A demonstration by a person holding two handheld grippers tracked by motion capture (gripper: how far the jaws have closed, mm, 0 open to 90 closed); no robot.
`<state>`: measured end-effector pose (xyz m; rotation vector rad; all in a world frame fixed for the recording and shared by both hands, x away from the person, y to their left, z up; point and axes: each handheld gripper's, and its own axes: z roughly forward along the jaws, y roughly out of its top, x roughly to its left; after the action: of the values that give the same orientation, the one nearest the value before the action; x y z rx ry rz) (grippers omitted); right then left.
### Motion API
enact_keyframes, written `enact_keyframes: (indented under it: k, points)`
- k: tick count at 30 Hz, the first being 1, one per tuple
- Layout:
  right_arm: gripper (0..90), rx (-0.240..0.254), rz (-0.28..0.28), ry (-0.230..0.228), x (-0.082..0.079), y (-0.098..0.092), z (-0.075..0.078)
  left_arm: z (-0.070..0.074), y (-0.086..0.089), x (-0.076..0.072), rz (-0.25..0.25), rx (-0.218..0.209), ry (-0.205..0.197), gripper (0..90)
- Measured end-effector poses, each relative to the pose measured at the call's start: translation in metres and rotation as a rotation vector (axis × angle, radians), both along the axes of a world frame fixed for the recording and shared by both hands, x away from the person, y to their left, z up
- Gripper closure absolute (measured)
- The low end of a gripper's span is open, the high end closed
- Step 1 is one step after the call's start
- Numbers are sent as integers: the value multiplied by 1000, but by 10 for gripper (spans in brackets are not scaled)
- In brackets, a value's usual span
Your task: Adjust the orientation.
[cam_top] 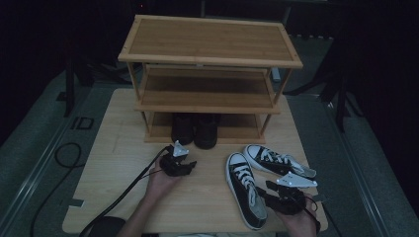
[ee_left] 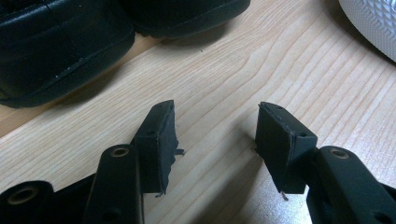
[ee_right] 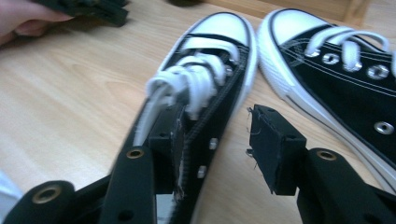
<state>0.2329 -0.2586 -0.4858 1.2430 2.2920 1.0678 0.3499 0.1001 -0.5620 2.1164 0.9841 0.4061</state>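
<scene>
Two black-and-white lace-up sneakers lie on the wooden table (cam_top: pixel 118 163). The nearer sneaker (cam_top: pixel 244 190) (ee_right: pixel 219 56) stands on its sole with its toe toward the rack. The other sneaker (cam_top: pixel 276 162) (ee_right: pixel 345 79) lies to its right. My right gripper (cam_top: pixel 266 195) (ee_right: pixel 217 126) straddles the nearer sneaker's side wall by the laces. One jaw is inside the shoe against the canvas, and the outer pad (ee_right: pixel 271 144) stands apart from it. My left gripper (cam_top: pixel 187 162) (ee_left: pixel 217 121) is open and empty over bare wood, just in front of a pair of black shoes (cam_top: pixel 195 129) (ee_left: pixel 60 42).
A three-tier bamboo shoe rack (cam_top: pixel 207 39) stands at the back of the table. The black shoes sit on its bottom shelf, and its middle and top shelves are bare. Each gripper's cable trails toward the near table edge. Dark floor surrounds the table.
</scene>
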Motion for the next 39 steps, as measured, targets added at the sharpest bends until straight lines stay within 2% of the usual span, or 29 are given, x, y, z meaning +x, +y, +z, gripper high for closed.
enact_keyframes:
  k: [3,4,5,7,9,11,12,13,15,17,20,22,27,31,34,36,39]
  points:
    - [581,-18,14,17,-1,8,3,0,0,0,1,0,0,482]
    - [650,-62,8,25,-1,15,3,0,0,0,1,-2,1,482]
    - [672,-74,6,30,-1,16,3,0,0,0,1,-2,1,481]
    - [691,-87,6,37,0,19,2,0,0,0,1,-2,1,482]
    - [721,-121,9,67,2,26,-1,0,0,0,1,-3,2,481]
    - [724,-137,6,70,2,28,-2,0,0,0,1,-3,2,480]
    - [760,-182,-11,74,3,32,-6,0,0,0,0,-3,2,480]
    - [789,-202,-20,81,4,33,-8,0,0,0,1,-4,2,480]
    - [803,-198,-19,93,5,34,-10,0,0,0,1,-3,2,480]
    - [824,-182,-48,127,8,35,-10,0,0,0,2,-3,2,480]
    - [829,-170,-61,153,10,35,-9,0,0,0,2,-2,2,480]
    - [832,-205,-65,139,10,38,-11,0,0,0,3,-2,2,480]
    - [849,-224,-60,135,13,40,-13,0,0,0,3,-2,1,480]
    - [849,-200,-69,166,17,39,-12,0,0,0,4,-1,1,480]
    - [846,-201,-83,170,17,39,-12,0,0,0,4,-4,1,480]
    - [845,-208,-85,173,17,41,-12,0,0,0,4,-3,1,480]
    - [868,-233,-93,202,21,45,-11,0,0,0,4,-3,1,480]
